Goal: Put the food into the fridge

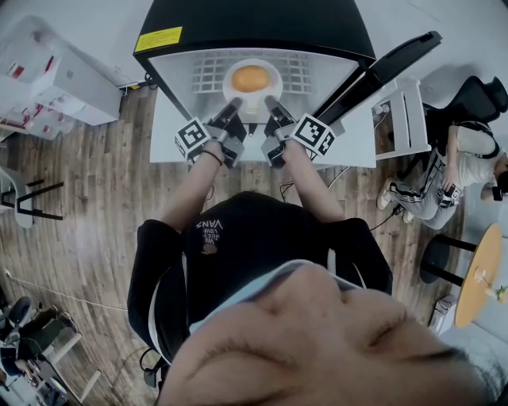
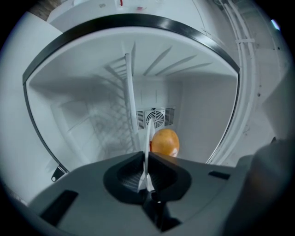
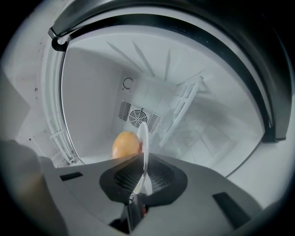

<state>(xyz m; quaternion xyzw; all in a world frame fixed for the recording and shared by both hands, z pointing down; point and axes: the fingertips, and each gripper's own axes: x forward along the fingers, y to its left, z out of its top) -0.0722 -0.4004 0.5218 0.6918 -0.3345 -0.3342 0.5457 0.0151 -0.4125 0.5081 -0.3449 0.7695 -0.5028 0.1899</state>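
the left gripper (image 2: 147, 177) fills the lower frame, its dark fingers (image 2: 123, 171) pinched on the rim of a white plate (image 2: 149, 138) seen edge-on. just right of centre, a round orange-brown food item (image 2: 165, 142) rests on the plate inside the white fridge (image 2: 207, 115), with a fan vent (image 2: 156, 118) behind it.

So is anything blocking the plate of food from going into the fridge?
Nothing visible does. The door is open, and the plate with the food, pinched at its rim by the left gripper and right gripper, is over the wire shelf inside the fridge.
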